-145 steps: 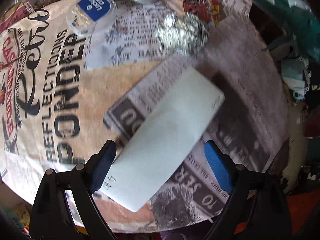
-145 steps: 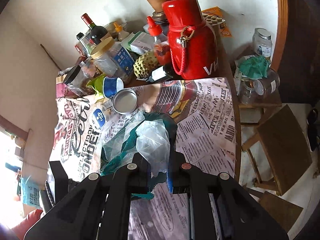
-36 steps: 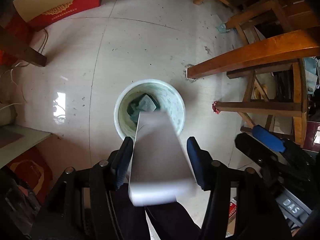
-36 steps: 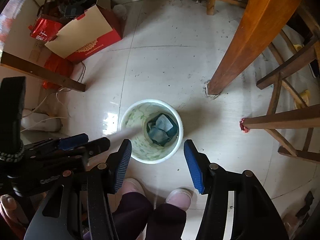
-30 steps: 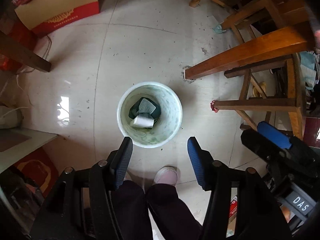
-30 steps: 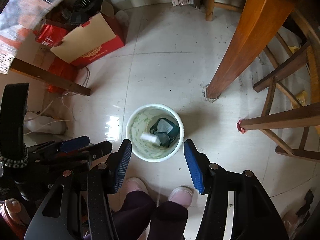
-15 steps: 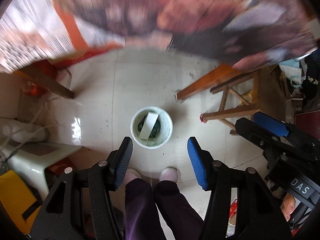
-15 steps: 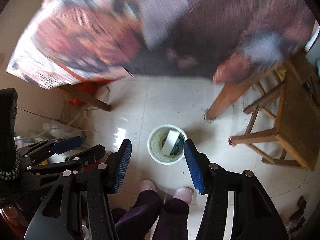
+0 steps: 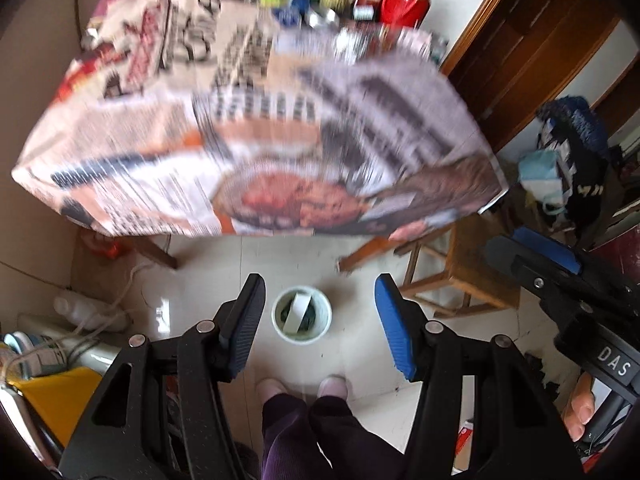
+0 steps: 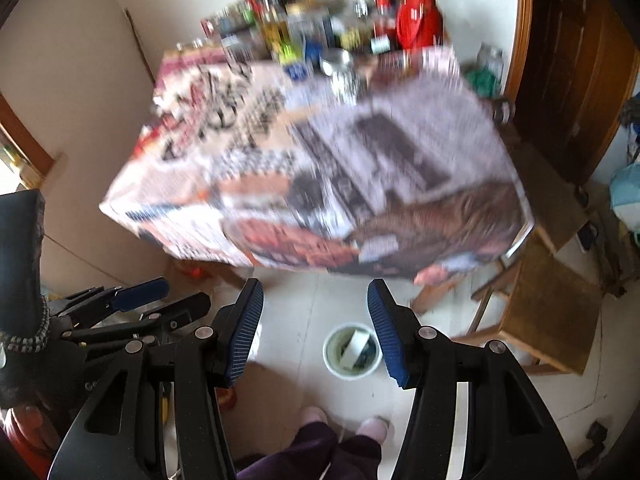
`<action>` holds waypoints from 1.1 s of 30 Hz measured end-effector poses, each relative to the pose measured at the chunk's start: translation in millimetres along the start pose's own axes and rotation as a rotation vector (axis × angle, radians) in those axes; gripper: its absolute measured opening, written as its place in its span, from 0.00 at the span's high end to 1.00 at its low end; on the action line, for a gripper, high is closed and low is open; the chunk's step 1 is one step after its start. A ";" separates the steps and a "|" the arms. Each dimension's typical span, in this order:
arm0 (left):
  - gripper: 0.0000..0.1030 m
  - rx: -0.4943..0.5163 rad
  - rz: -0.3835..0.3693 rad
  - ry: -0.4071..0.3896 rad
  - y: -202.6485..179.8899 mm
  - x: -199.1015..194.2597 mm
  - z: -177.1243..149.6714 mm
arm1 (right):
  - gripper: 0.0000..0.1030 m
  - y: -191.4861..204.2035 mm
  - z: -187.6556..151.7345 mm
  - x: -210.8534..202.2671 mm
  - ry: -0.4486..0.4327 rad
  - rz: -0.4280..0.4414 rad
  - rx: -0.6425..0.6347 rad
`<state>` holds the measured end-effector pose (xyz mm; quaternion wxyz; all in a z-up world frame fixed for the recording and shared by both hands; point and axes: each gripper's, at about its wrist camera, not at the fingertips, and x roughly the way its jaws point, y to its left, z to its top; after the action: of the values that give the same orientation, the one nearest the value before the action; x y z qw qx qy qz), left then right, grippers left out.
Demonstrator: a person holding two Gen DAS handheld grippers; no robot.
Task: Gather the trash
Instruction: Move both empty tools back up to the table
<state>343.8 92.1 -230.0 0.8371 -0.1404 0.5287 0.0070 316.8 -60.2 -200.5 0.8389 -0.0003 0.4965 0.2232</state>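
Below the near edge of the table (image 9: pixel 256 128), a pale bucket (image 9: pixel 301 317) on the floor tiles holds the collected trash.

From the left: the left gripper (image 9: pixel 320 320) hangs above the floor with its jaws wide apart and nothing between them, the bucket showing in the gap; a white strip of paper (image 9: pixel 297 311) leans across the dark green scrap inside it. The right gripper (image 10: pixel 316 326) is beside it, jaws likewise spread and empty. Bottles, jars and a red flask (image 10: pixel 420 26) crowd the table's far edge, all blurred. A wooden stool (image 10: pixel 554 312) stands off the table's right corner. The person's two pink slippers (image 9: pixel 302 387) rest just short of the bucket.
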 end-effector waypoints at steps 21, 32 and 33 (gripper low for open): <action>0.07 0.123 -0.017 -0.355 -8.7 -144.3 70.9 | 0.14 17.1 66.1 -121.7 -0.421 -0.126 0.031; 0.07 0.086 0.045 -0.395 -39.1 -115.5 145.9 | 0.14 -33.8 138.8 -92.4 -0.416 -0.070 -0.004; 0.07 0.079 0.049 -0.394 -43.4 -111.2 154.6 | 0.14 -39.5 146.9 -89.7 -0.409 -0.066 -0.012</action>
<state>438.2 103.2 -59.4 0.9288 -0.0905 0.3577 0.0340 417.4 -96.7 -60.1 0.9291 0.0237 0.3140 0.1941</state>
